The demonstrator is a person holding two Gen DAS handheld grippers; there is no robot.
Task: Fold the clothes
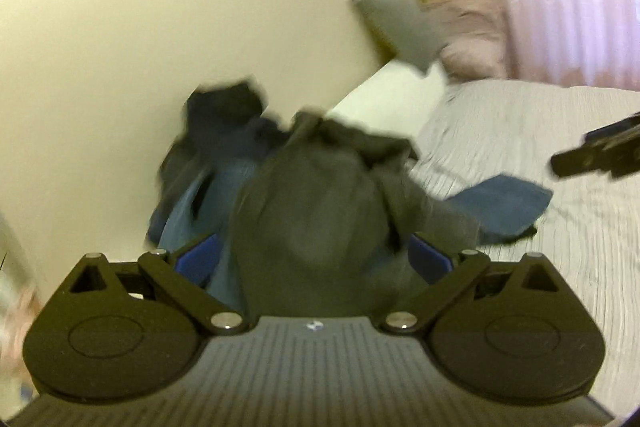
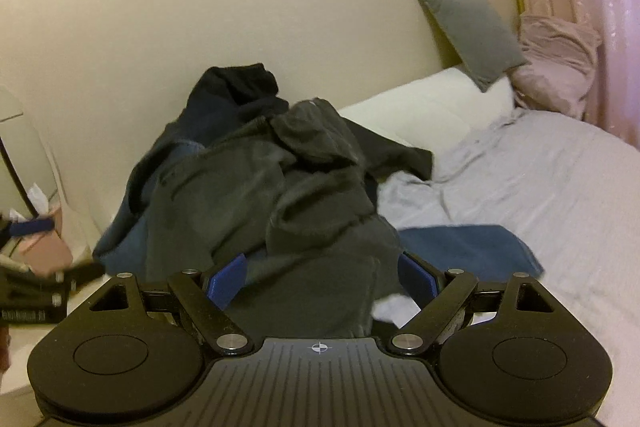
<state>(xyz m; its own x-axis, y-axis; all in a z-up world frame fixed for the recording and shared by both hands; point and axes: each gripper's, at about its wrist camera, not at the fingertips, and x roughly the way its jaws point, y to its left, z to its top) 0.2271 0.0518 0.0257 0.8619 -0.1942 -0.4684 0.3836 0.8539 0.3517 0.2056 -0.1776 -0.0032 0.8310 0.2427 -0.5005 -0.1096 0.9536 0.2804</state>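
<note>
A pile of dark clothes lies on the bed against the wall. A dark grey garment [image 1: 312,211] bulges up between the blue fingers of my left gripper [image 1: 316,255]; the jaws stand wide apart around it and the fingertips are hidden under the cloth. The same grey garment [image 2: 304,211] fills the gap of my right gripper [image 2: 320,275], whose jaws are also spread, tips hidden. A blue garment [image 2: 472,243] lies under the pile, to the right. A black garment [image 2: 236,87] tops the pile's far side. The left wrist view is blurred.
The bed has a light grey striped sheet [image 2: 540,179]. A white pillow [image 2: 420,107], a grey cushion [image 2: 472,31] and a pink bundle [image 2: 556,63] lie at its head. A cream wall [image 2: 200,7] runs behind. Clutter sits at the far left [image 2: 36,219].
</note>
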